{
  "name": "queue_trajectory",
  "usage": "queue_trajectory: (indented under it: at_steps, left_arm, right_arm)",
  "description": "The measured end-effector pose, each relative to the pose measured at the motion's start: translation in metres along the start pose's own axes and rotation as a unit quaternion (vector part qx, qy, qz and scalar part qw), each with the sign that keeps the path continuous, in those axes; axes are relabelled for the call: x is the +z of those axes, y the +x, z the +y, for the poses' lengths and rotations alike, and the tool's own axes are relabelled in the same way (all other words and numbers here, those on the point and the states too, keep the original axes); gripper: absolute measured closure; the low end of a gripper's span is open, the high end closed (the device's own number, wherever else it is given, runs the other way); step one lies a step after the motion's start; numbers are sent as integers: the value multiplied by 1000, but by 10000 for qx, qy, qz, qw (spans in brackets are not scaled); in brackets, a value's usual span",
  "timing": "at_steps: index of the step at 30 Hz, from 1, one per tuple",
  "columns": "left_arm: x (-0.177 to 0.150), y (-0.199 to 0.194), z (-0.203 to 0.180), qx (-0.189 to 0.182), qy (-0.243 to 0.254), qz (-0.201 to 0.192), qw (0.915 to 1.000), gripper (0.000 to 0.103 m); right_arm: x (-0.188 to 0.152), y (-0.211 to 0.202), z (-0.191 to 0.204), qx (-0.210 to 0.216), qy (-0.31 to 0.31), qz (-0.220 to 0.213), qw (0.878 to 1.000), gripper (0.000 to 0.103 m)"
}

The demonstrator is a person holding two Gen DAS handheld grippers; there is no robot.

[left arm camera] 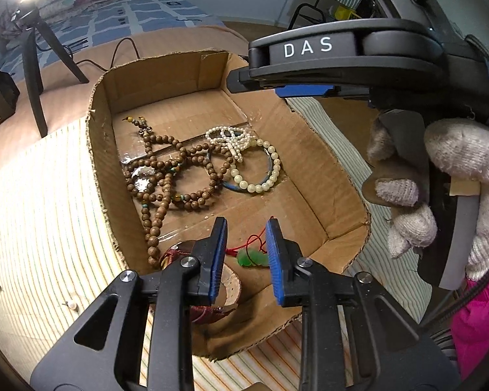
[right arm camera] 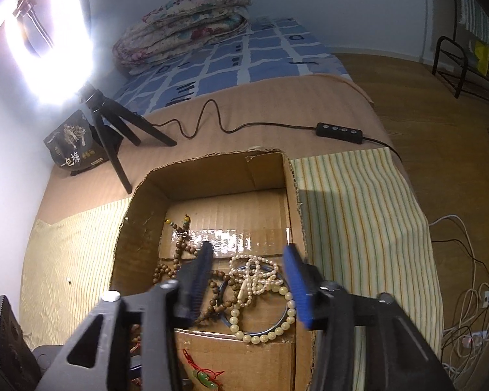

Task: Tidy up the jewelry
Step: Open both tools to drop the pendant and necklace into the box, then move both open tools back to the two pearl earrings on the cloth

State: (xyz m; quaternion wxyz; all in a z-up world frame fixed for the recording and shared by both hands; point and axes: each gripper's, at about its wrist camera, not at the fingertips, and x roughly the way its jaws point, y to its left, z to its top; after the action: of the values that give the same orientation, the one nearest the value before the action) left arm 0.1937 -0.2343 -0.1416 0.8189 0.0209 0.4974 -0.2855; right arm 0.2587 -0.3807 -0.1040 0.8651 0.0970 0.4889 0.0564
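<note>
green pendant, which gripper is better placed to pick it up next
Left. The left gripper hangs open right over the green pendant; the right gripper sits over the pearl strand.

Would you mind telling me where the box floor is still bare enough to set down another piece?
The cardboard box has bare floor along its far wall, beyond the brown bead strands and pearl bracelets, and along the right wall. The left and middle are crowded; the near end holds the green pendant.

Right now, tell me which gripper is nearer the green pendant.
Left. The left gripper hangs right over the green pendant; the right gripper is farther up the box.
</note>
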Motion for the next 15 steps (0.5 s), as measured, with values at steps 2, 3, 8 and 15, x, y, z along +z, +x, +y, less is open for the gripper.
queue_trajectory:
  at_steps: [2,3,8,15]
  left_arm:
    - [-1,-4,1,9,18,-25,10000,80]
    - [-2,-7,1,17,31,-43,10000,80]
    - [-5,-21,4,96,92,-171,9998,80]
    - [-11,-45,17,210,69,-340,9992,79]
  right_arm:
    - [0,-2,0,-8,4,-33,10000,44]
    - [0,-3,0,-6,5,-49,10000,42]
    - [-1,-10,4,-27,-46,-181,9998,26]
    - [-2,-24,14,-80,-130,-468,9988,14]
